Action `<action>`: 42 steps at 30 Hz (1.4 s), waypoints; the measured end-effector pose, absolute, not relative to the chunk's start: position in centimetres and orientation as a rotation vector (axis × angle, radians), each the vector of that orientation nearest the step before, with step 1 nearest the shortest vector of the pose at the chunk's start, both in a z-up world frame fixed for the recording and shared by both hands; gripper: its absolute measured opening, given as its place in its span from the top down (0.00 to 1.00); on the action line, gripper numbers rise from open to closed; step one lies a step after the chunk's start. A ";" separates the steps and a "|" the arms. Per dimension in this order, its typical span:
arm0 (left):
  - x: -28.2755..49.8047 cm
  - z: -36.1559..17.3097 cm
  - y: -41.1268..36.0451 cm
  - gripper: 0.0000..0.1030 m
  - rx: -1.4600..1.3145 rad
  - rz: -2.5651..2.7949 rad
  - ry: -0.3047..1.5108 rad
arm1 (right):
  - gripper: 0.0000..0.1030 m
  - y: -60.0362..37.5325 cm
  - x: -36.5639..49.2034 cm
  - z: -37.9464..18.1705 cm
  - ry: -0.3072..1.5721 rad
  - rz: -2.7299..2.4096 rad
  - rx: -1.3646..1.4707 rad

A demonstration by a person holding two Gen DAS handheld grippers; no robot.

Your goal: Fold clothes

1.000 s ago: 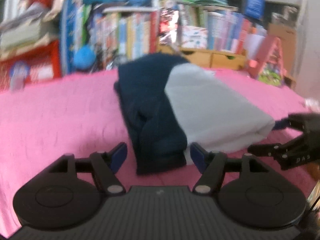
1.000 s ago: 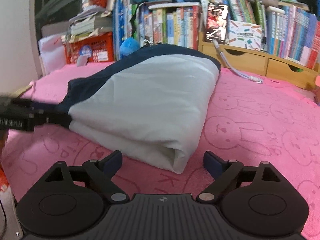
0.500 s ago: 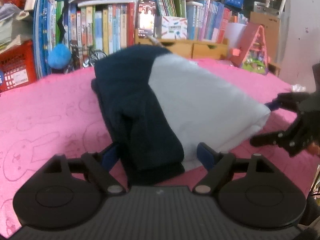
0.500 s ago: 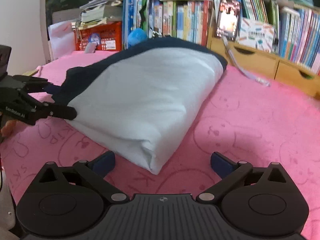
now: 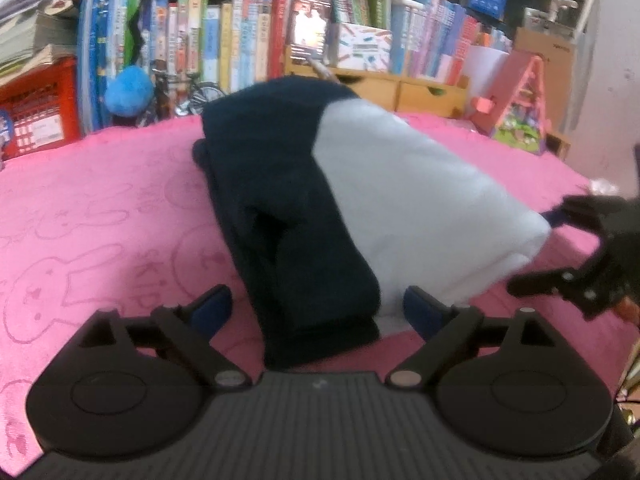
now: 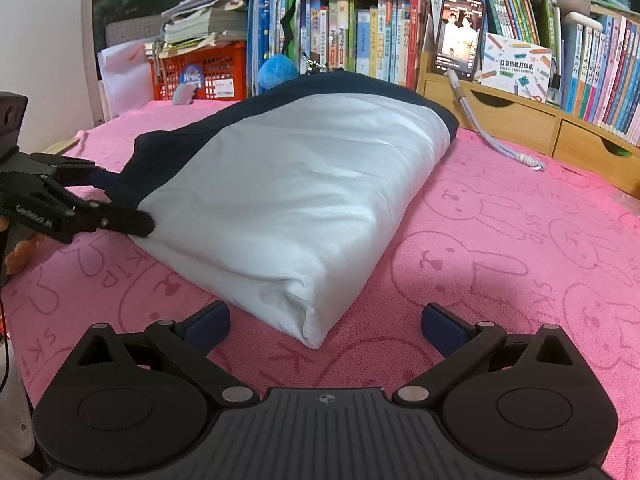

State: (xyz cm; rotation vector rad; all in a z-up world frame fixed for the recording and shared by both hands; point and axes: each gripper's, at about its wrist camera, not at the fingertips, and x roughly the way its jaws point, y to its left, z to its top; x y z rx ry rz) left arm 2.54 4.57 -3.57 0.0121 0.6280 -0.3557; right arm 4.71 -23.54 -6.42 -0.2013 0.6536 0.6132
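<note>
My left gripper (image 5: 318,312): jaws opening, already spread wide, blue pads either side of the near end of the folded garment (image 5: 344,208) w/o pressing it. The navy part's end sits between the fingers, but there's pink showing btw each pad and the cloth, so nothing pinched. My right gripper (image 6: 324,320): jaws spread as wide as they go, pads clear of the cloth; the garment's folded pale corner points in twd the gap, just ahead of the tips, not touched.

From the left cam the right gripper shows at the far right edge, fingers apart, one tip near the pale corner. From the right cam the left gripper shows at the left edge, its nearer finger right up against the garment edge where navy meets pale – touching or just beside, can't tell.

Garment itself: folded into a thick oblong bundle, navy on one side, pale grey-white on the other, lying flat mid pink bunny-print blanket (image 6: 500,240).

Beyond it: low wooden drawers (image 6: 516,120) w/ a phone (image 6: 459,36) propped upright, cable (image 6: 496,140) trailing onto the blanket; rows of books (image 6: 360,40); red crate (image 6: 200,70) at left; blue plush ball (image 6: 277,72) just behind the bundle
</note>
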 end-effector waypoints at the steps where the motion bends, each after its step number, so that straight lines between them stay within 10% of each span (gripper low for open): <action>1: 2.3 -3.8 4.3 0.06 0.032 -0.370 0.627 | 0.00 -23.5 4.7 -6.4 0.654 0.613 -0.201; 42: 1.5 -4.6 3.4 0.00 0.095 -0.331 0.619 | 0.00 -23.7 4.9 -6.4 0.656 0.618 -0.205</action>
